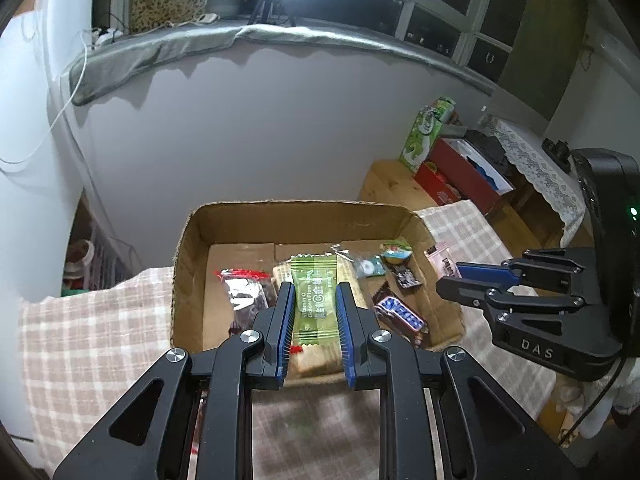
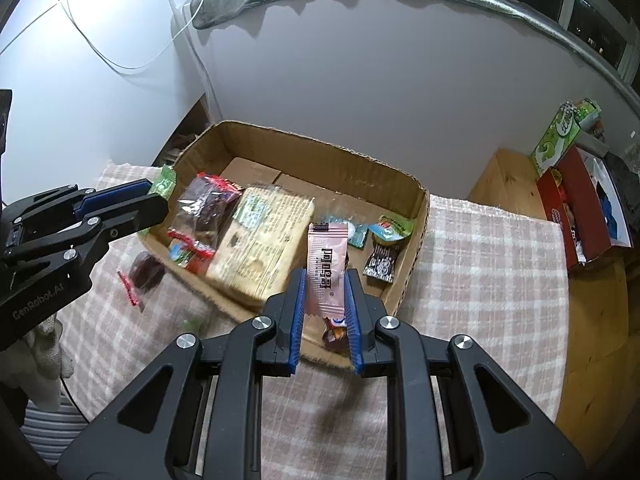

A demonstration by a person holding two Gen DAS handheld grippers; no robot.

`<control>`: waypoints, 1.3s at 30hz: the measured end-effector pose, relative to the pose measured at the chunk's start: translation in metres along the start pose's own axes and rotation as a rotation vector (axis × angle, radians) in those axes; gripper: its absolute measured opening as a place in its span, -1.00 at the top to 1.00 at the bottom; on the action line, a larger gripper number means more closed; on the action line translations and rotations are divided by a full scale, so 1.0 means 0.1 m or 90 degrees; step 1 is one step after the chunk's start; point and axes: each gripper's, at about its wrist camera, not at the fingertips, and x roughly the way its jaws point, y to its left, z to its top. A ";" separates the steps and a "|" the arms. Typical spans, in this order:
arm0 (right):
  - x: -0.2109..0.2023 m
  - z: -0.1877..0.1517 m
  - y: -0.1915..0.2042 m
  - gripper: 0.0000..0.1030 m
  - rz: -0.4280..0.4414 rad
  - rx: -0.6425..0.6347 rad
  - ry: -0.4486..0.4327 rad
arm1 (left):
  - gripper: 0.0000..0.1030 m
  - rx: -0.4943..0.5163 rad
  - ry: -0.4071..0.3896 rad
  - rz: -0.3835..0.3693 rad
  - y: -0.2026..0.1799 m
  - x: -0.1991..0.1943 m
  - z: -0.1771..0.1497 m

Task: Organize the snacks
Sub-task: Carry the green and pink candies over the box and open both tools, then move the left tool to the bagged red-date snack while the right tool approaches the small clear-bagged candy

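The left tongs [image 1: 315, 312] are closed on a green candy packet [image 1: 314, 300], gripping it by its two long edges. The packet's long axis runs straight ahead along the fingers, its far crimped end pointing toward the back wall of the cardboard box [image 1: 280, 220] and its near end toward the camera. It hangs above the middle of the box, over a large pale cracker pack [image 2: 260, 240] lying flat inside.

The right tongs [image 2: 325, 312] are closed on a pink sachet [image 2: 326, 268], also pinched across its width. Its long axis likewise follows the fingers, the barcode end pointing away toward the box interior and the jagged torn-looking end nearer the camera. It is held over the box's near right part.

Inside the box lie a clear bag with red trim [image 1: 246, 294] at the left, a Snickers bar [image 1: 402, 318] at the right lying diagonally, a small dark wrapped sweet [image 1: 406, 278], a blue-white packet [image 1: 366, 266] and a small round cup with a green lid [image 1: 396, 250].

The box sits on a surface covered by a pink checked cloth [image 2: 480, 248]. On the cloth just left of the box lies a dark sweet with a red wrapper strip [image 2: 140, 276]. Well to the right, on a wooden top, stand a green carton [image 2: 558, 140] and a red box [image 2: 576, 208].
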 end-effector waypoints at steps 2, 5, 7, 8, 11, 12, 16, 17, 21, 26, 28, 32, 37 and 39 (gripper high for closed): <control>0.05 0.02 -0.02 0.62 -0.003 0.000 0.005 | 0.63 -0.008 0.009 0.001 0.02 0.08 0.02; 0.15 0.04 -0.05 0.62 0.001 0.005 0.018 | 0.63 -0.019 0.023 0.003 0.06 0.20 0.04; 0.21 0.04 -0.07 0.62 0.002 0.009 0.027 | 0.63 -0.022 0.032 0.006 0.08 0.26 0.03; 0.24 0.04 -0.08 0.62 0.002 0.011 0.031 | 0.63 -0.023 0.038 0.009 0.09 0.29 0.02; 0.29 0.03 -0.12 0.62 0.003 0.015 0.038 | 0.63 -0.025 0.049 0.011 0.11 0.36 0.01; 0.30 0.03 -0.13 0.62 0.004 0.018 0.040 | 0.63 -0.026 0.051 0.012 0.12 0.37 0.01; 0.34 0.04 -0.15 0.62 0.002 0.017 0.043 | 0.61 -0.028 0.057 0.014 0.13 0.39 0.02; 0.34 0.05 -0.15 0.62 0.003 0.016 0.043 | 0.60 -0.030 0.058 0.013 0.14 0.39 0.02; 0.35 0.06 -0.13 0.43 -0.001 0.009 0.046 | 0.17 -0.030 0.065 0.016 0.12 0.41 0.03; 0.29 0.07 -0.10 -0.15 -0.004 0.004 0.026 | 0.08 -0.039 0.062 0.024 0.16 0.39 0.03; 0.27 0.07 -0.08 -0.15 -0.005 -0.001 0.026 | 0.08 -0.040 0.060 0.027 0.18 0.38 0.03; 0.25 0.05 -0.05 -0.29 -0.011 -0.008 0.023 | 0.08 -0.043 0.054 0.029 0.18 0.33 0.04; 0.20 0.04 -0.04 -0.36 -0.013 -0.007 0.017 | 0.08 -0.043 0.044 0.034 0.16 0.24 0.04; 0.16 0.03 -0.03 -0.36 -0.013 -0.008 0.013 | 0.08 -0.043 0.038 0.032 0.14 0.19 0.04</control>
